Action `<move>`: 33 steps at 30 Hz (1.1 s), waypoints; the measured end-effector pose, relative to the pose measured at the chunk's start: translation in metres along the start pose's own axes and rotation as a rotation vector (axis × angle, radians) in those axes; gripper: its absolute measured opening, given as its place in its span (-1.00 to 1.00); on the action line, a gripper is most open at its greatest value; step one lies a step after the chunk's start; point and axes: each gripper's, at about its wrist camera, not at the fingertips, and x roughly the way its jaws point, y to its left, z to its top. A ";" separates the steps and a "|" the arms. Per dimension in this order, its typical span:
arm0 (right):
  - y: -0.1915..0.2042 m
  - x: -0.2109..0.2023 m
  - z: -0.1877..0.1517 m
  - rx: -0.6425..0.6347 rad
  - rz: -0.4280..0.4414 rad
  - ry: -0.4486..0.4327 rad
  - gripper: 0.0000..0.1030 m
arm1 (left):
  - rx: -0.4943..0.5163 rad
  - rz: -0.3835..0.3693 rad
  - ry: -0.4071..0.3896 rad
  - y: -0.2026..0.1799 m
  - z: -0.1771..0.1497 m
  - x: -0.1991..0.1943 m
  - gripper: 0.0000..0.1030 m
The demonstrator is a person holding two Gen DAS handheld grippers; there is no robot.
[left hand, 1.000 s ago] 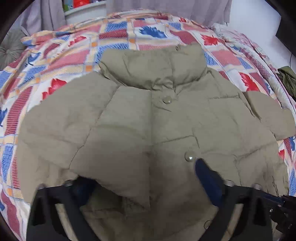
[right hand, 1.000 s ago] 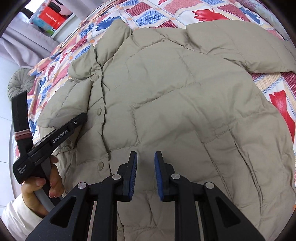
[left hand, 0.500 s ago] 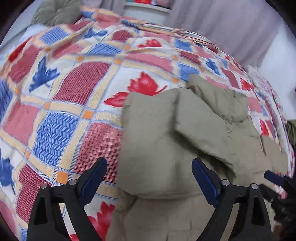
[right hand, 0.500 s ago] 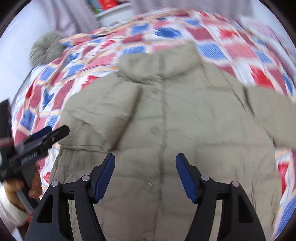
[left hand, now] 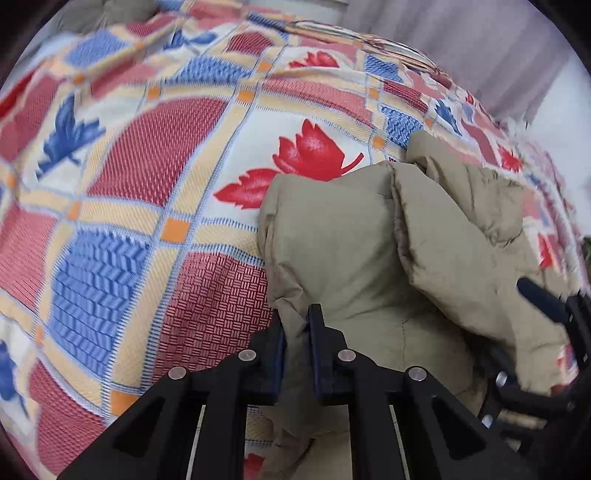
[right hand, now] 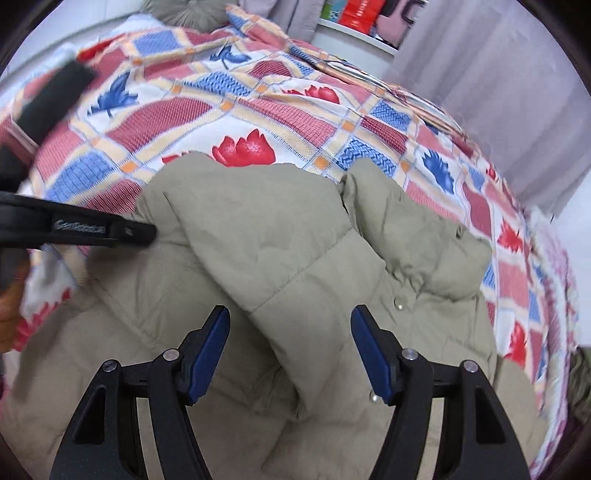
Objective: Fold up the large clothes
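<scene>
A beige puffer jacket (left hand: 351, 240) lies on a patchwork bedspread (left hand: 147, 147). My left gripper (left hand: 297, 314) is shut on a fold of the jacket's left sleeve edge, and fabric bunches between its pads. The right wrist view shows that same left gripper (right hand: 140, 232) coming in from the left onto the sleeve of the jacket (right hand: 258, 229). My right gripper (right hand: 290, 321) hangs open above the jacket's chest near the snap buttons, with fabric below its jaws but nothing pinched. The collar (right hand: 424, 236) stands up to the right.
The bedspread (right hand: 258, 103) stretches beyond the jacket to the left and far side. A grey round cushion (right hand: 184, 11) lies at the bed's far end. A shelf with red items (right hand: 354, 18) and a grey curtain (right hand: 480, 74) stand behind. A hand (right hand: 11, 314) shows at left.
The left gripper has swung left from the jacket's front to the sleeve edge and closed on it. The right gripper has opened wide and rolled, and now looks at the sleeve and collar.
</scene>
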 end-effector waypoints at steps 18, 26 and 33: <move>-0.173 0.049 -0.125 0.908 0.244 0.184 -0.40 | 0.058 0.167 -0.014 -0.013 -0.004 -0.008 -0.73; -0.200 0.000 -0.151 0.981 0.164 0.142 -0.09 | 0.008 0.057 -0.053 0.006 0.002 -0.048 -0.73; -0.183 0.030 -0.113 0.792 0.217 0.118 -0.21 | 0.037 0.110 0.040 -0.026 -0.019 0.012 -0.73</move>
